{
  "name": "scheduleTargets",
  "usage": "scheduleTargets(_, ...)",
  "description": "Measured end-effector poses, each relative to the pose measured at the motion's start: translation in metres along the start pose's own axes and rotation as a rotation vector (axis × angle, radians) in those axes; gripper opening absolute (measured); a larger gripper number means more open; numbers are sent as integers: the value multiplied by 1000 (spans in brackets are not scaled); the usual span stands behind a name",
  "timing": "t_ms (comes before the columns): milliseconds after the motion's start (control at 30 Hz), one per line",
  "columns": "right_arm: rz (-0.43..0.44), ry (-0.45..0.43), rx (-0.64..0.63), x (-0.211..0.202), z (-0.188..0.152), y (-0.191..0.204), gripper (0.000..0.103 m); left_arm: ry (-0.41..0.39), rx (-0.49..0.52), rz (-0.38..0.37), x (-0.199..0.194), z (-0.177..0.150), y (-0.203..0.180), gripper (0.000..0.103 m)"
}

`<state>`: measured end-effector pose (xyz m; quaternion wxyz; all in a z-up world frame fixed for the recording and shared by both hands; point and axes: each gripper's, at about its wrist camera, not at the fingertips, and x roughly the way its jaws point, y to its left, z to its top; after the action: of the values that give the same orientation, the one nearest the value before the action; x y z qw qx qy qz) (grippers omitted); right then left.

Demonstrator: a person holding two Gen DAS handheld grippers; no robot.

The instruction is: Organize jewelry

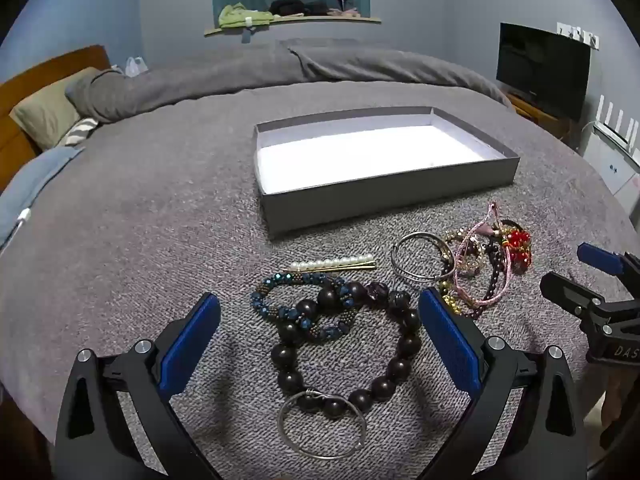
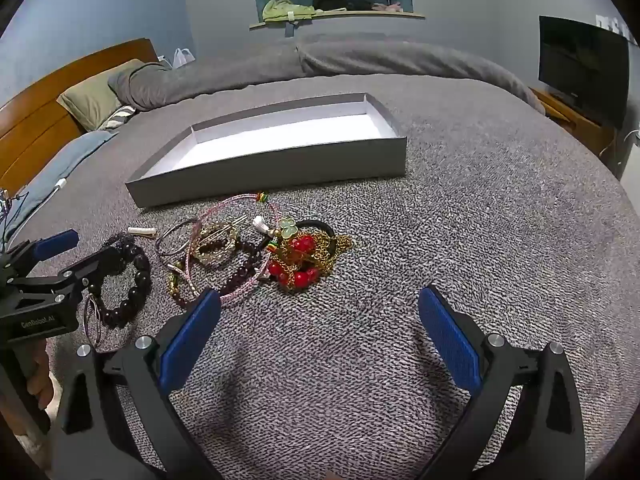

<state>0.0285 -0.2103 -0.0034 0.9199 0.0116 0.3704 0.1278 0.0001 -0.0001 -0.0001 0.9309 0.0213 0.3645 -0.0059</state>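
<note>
A shallow grey box [image 1: 384, 194] [image 2: 280, 160] with a white floor lies on the grey bedcover. Jewelry is spread in front of it. A dark wooden bead bracelet [image 1: 404, 354] [image 2: 136, 276], a blue beaded bracelet [image 1: 264, 286], a thin wire bangle [image 1: 322, 426] and a pearl hairpin [image 1: 334, 263] lie by my left gripper [image 1: 320, 310], which hangs open above them, touching none. Further right sit silver bangles [image 1: 420, 260] and a tangle of pink cord, gold chain and red beads [image 1: 516, 242] [image 2: 300, 260]. My right gripper [image 2: 320, 308] is open over bare cover, right of the tangle.
The bed's folded grey duvet [image 1: 320, 68] and pillows [image 1: 48, 112] lie behind the box, with a wooden headboard [image 2: 52, 104] at left. A dark TV [image 1: 542, 68] on a low stand is at far right. A white charger cable [image 1: 24, 216] lies at the left.
</note>
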Motion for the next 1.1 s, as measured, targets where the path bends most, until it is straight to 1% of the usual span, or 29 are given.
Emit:
scheduleTargets(33,-2,-12,-4,-1,0,0,98,-2,-1,0,0,0,0,98)
scheduleTargets(367,0,-1,0,-3,0,1,98,-4,-16,-7,0,-4,11,98)
scheduleTargets(500,2,-1,5,-7,1,3,98,0,-5,1,-1,0,6,98)
scheduleTargets(533,2,-1,4,-1,0,0,98,0,-5,1,0,0,6,98)
scheduleTargets(633,1,0,2,-1,0,0,98,-2,-6,3,0,1,5,98)
scheduleTargets(1100,-1,2,0,-1,0,2,98,-2,-8,-2,-1,-1,5,98)
